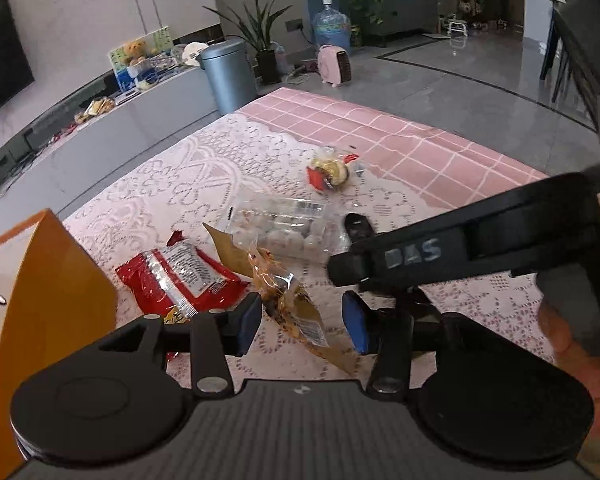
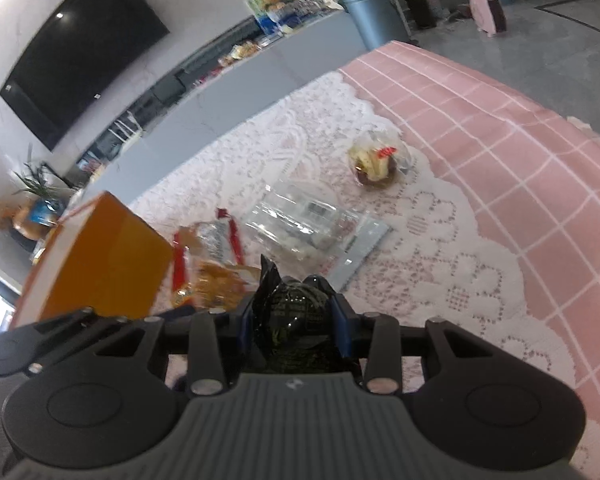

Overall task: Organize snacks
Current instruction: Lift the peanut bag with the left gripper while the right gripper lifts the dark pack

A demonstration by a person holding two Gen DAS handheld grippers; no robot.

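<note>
1. Right gripper [image 2: 298,320]: the jaws stand closed on a small black crinkled foil snack packet [image 2: 296,320], which sits clamped between the two blue pads at lower centre of the right wrist view. The packet's twisted top sticks up above the pads.
2. Left gripper [image 1: 302,320]: the jaws stand roughly half open and hold nothing. A clear-and-gold cellophane snack bag [image 1: 288,300] lies on the cloth between the pads, apparently untouched by either one.
3. The orange rectangular cardboard box [image 2: 100,256] stands at left of both views, just beside the snack pile. It is probably the container for the snacks.
4. Step in hand, as judged: carry the black packet leftward to the box opening. Keep the grip firm, since crinkled foil may slip. Release only when the packet is over the opening.
5. Keep the two grippers apart; the right tool crosses close above the left pads in the left wrist view.
6. Remaining on the white lace tablecloth [image 1: 180,184]: a red foil packet [image 1: 180,280], a clear plastic pack of pale round sweets [image 1: 288,224], and a small wrapped round snack [image 1: 332,172] toward upper centre.
</note>
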